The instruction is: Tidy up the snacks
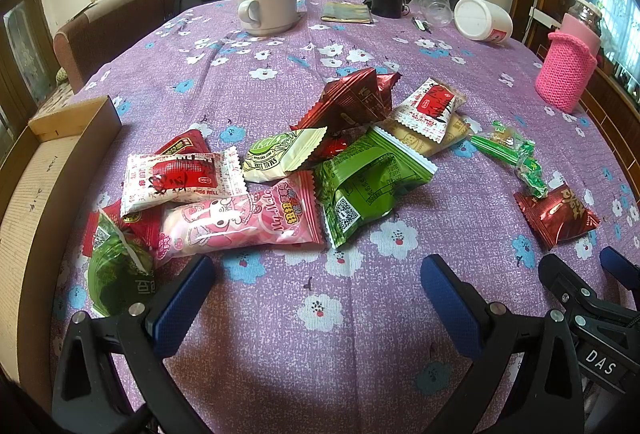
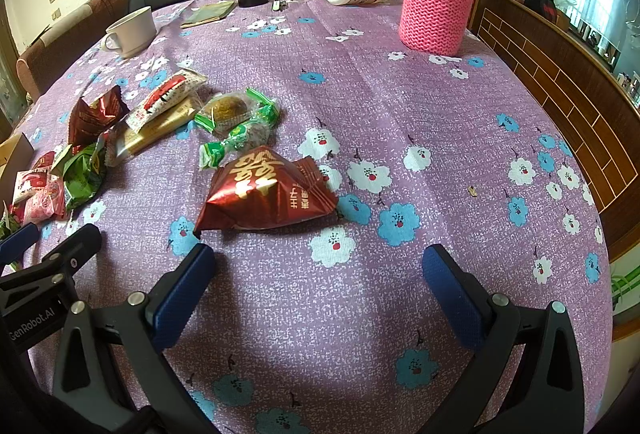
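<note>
Cardboard box (image 1: 60, 138) cut off (left edge).

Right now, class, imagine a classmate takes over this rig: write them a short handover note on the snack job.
Left gripper: open, empty, low over the tablecloth, in front of the snack pile.
Right gripper: open, empty, with the red foil packet just ahead of its fingers.
Snacks: most lie heaped loose near the wooden box at the table's left edge; the green-wrapped sweets and the red foil packet lie apart to the right.
Done: nothing visibly sorted.
Left: gather every packet; the box looks a likely place.
</note>
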Motion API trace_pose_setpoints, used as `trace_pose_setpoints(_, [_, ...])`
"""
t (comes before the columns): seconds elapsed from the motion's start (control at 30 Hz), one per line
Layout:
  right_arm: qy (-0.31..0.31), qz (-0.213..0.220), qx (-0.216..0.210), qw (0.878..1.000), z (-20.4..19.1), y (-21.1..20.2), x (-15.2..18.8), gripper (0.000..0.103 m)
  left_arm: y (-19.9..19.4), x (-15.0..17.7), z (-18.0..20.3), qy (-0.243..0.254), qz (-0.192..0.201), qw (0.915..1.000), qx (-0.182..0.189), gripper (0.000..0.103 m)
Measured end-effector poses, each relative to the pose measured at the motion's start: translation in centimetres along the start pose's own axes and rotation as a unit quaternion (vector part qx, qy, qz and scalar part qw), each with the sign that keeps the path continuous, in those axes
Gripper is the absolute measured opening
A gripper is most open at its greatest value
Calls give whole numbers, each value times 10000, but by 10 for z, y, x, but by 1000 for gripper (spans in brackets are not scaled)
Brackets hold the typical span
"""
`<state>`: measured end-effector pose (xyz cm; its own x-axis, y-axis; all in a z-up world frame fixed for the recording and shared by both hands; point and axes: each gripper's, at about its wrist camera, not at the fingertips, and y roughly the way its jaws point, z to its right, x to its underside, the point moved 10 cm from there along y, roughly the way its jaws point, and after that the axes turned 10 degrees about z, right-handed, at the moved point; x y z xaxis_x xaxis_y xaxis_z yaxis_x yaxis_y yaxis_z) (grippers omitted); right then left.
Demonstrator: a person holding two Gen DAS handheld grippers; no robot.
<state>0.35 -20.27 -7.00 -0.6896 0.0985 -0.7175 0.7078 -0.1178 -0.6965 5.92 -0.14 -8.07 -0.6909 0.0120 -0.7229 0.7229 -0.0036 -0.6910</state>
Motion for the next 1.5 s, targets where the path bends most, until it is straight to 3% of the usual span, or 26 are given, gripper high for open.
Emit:
trace_pose_setpoints(0.2, [44,2,19,10000,1,-1,0,103,-2,1,2,24,-52,10000,39,102])
trace_pose_setpoints(0.47, [45,-173,-8,9998,-1,2,-1,103,-24,23,9,592,-310,9958,627,102])
trace_pose_setpoints(0.53, [40,-309,5,9995,0,3,0,103,-36,31,10,651,-367,9941,785,96])
trace_pose_setpoints(0.6, [19,-330,0,9995,0,2,2,103,-55,36,12,566,-283,9920,1093,82])
trace_pose_setpoints(0.77, [38,-291,20,9996,4,-7,6,102,-117,31,-7,337,341,9835,1743,82])
trace_pose_setpoints(0.87, [47,98,152,9998,12,-35,3,90,-156,22,-46,122,822,9780,1911,82])
trace_pose_setpoints(1.0, [-70,1322,96,9911,10,-108,-24,92,-179,5,-116,-410,1227,9794,1553,82])
trace_pose_setpoints(1.07, [-98,1890,-177,9818,1,-137,-37,97,-180,-3,-150,-757,1306,9788,1382,82])
trace_pose_setpoints(1.1, [-78,1923,-363,9806,-6,-142,-42,98,-176,-4,-163,-907,1285,9791,1289,82])
trace_pose_setpoints(1.17, [-8,1347,-772,9879,-28,-131,-40,98,-169,-1,-183,-1243,1246,9768,1225,82])
trace_pose_setpoints(1.27, [97,714,-1610,9843,-74,-110,-27,94,-165,10,-184,-1335,1190,9754,1288,82])
trace_pose_setpoints(1.4, [-147,222,-2158,9761,-135,-91,-8,77,-163,26,-173,-1180,1095,9753,1511,77])
trace_pose_setpoints(1.5, [-362,67,-2494,9677,-180,-89,-4,76,-160,29,-165,-1086,1036,9745,1668,76])
